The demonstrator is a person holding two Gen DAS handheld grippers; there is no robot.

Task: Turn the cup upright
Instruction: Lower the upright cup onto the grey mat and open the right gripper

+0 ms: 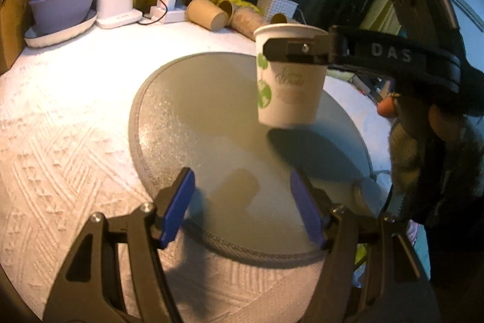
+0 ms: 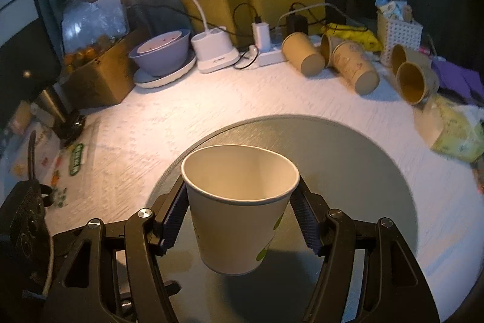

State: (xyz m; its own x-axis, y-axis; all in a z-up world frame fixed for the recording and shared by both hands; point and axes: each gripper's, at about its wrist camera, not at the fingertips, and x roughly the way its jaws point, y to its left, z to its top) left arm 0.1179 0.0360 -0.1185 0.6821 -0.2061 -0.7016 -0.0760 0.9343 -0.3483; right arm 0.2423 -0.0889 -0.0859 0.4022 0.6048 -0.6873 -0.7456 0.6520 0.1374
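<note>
A white paper cup (image 2: 239,208) with green print is held upright, mouth up, a little above a round grey mat (image 2: 348,159). My right gripper (image 2: 240,214) is shut on the cup just below its rim. In the left wrist view the same cup (image 1: 289,80) hangs over the mat (image 1: 196,117) with the right gripper's finger (image 1: 296,50) across its upper wall. My left gripper (image 1: 242,208) is open and empty, low over the near part of the mat, short of the cup.
Several brown paper cups (image 2: 354,65) lie on their sides at the back of the white cloth-covered table (image 2: 151,123). A purple bowl (image 2: 161,50), a white lamp base (image 2: 214,50), chargers and a white basket (image 2: 399,32) stand along the back. A tissue pack (image 2: 453,132) lies right.
</note>
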